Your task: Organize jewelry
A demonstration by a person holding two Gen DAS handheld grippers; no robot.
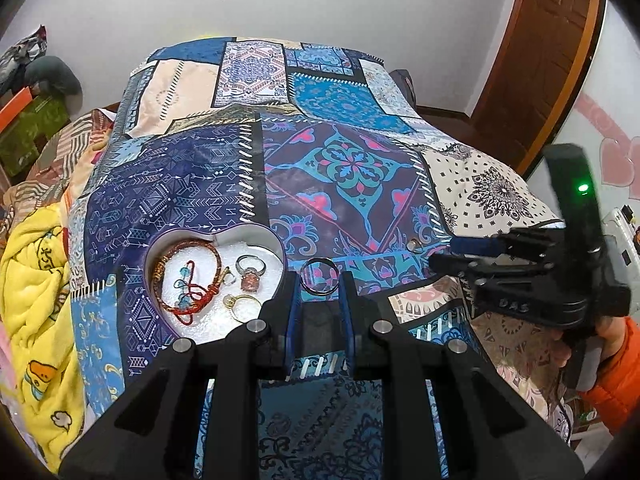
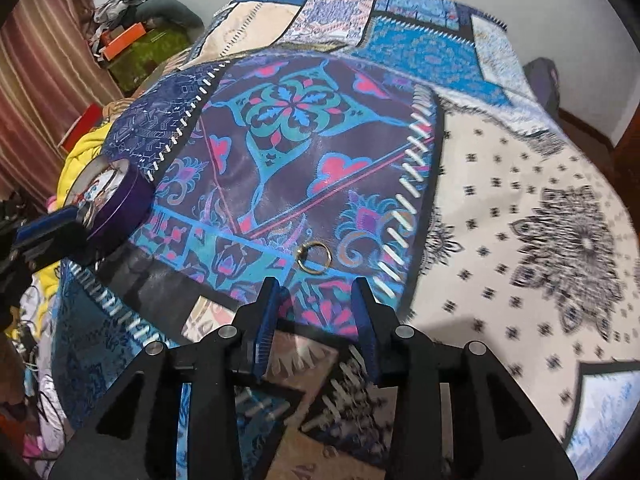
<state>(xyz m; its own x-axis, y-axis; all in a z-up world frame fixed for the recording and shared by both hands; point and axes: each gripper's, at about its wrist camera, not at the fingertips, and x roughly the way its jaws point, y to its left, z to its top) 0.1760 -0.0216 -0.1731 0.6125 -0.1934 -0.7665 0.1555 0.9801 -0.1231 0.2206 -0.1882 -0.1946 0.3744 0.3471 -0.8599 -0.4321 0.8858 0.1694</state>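
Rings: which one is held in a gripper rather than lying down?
The plain dark band, pinched upright by the left gripper. The stone ring and gold ring lie in the heart-shaped box; another lies on the cloth.

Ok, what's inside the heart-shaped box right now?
The heart-shaped box holds a braided brown bracelet, a red cord bracelet, a ring with an orange stone, a gold ring and a small silver ring. The left gripper covers its near corner.

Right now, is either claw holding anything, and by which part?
The left gripper's jaws pinch a dark ring by opposite sides of its band. The right gripper holds nothing; a gold ring lies loose ahead of its open jaws.
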